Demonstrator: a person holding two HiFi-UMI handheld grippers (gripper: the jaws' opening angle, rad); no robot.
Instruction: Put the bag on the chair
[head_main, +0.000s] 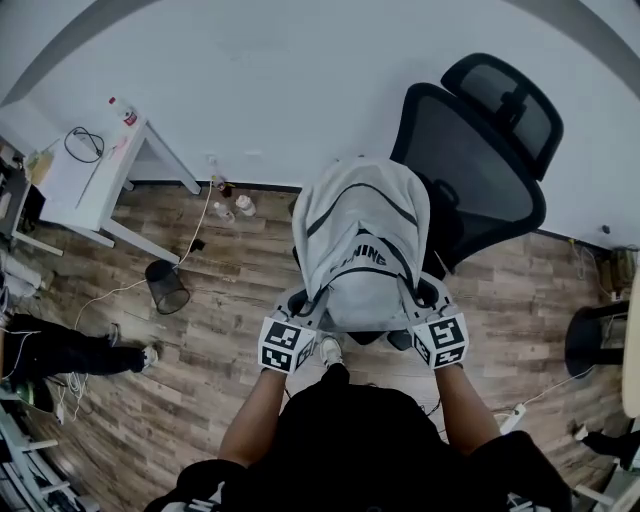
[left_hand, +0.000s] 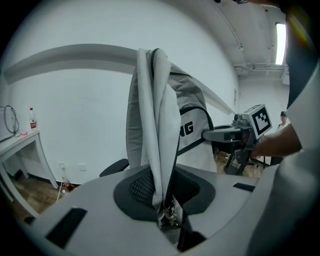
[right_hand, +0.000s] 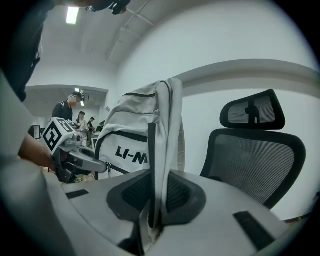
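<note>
Tightly between fingers (left_hand: 90, 215): bag straps (left_hand: 159, 150)

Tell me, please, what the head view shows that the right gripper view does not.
Only the head view shows the wooden floor, a black bin and a white table.

Only the right gripper view shows a ceiling light, people in the background, and the strap pinched in the right hand-held gripper.

Both show the grey bag, the black mesh chair beyond it, and the left hand-held gripper.
</note>
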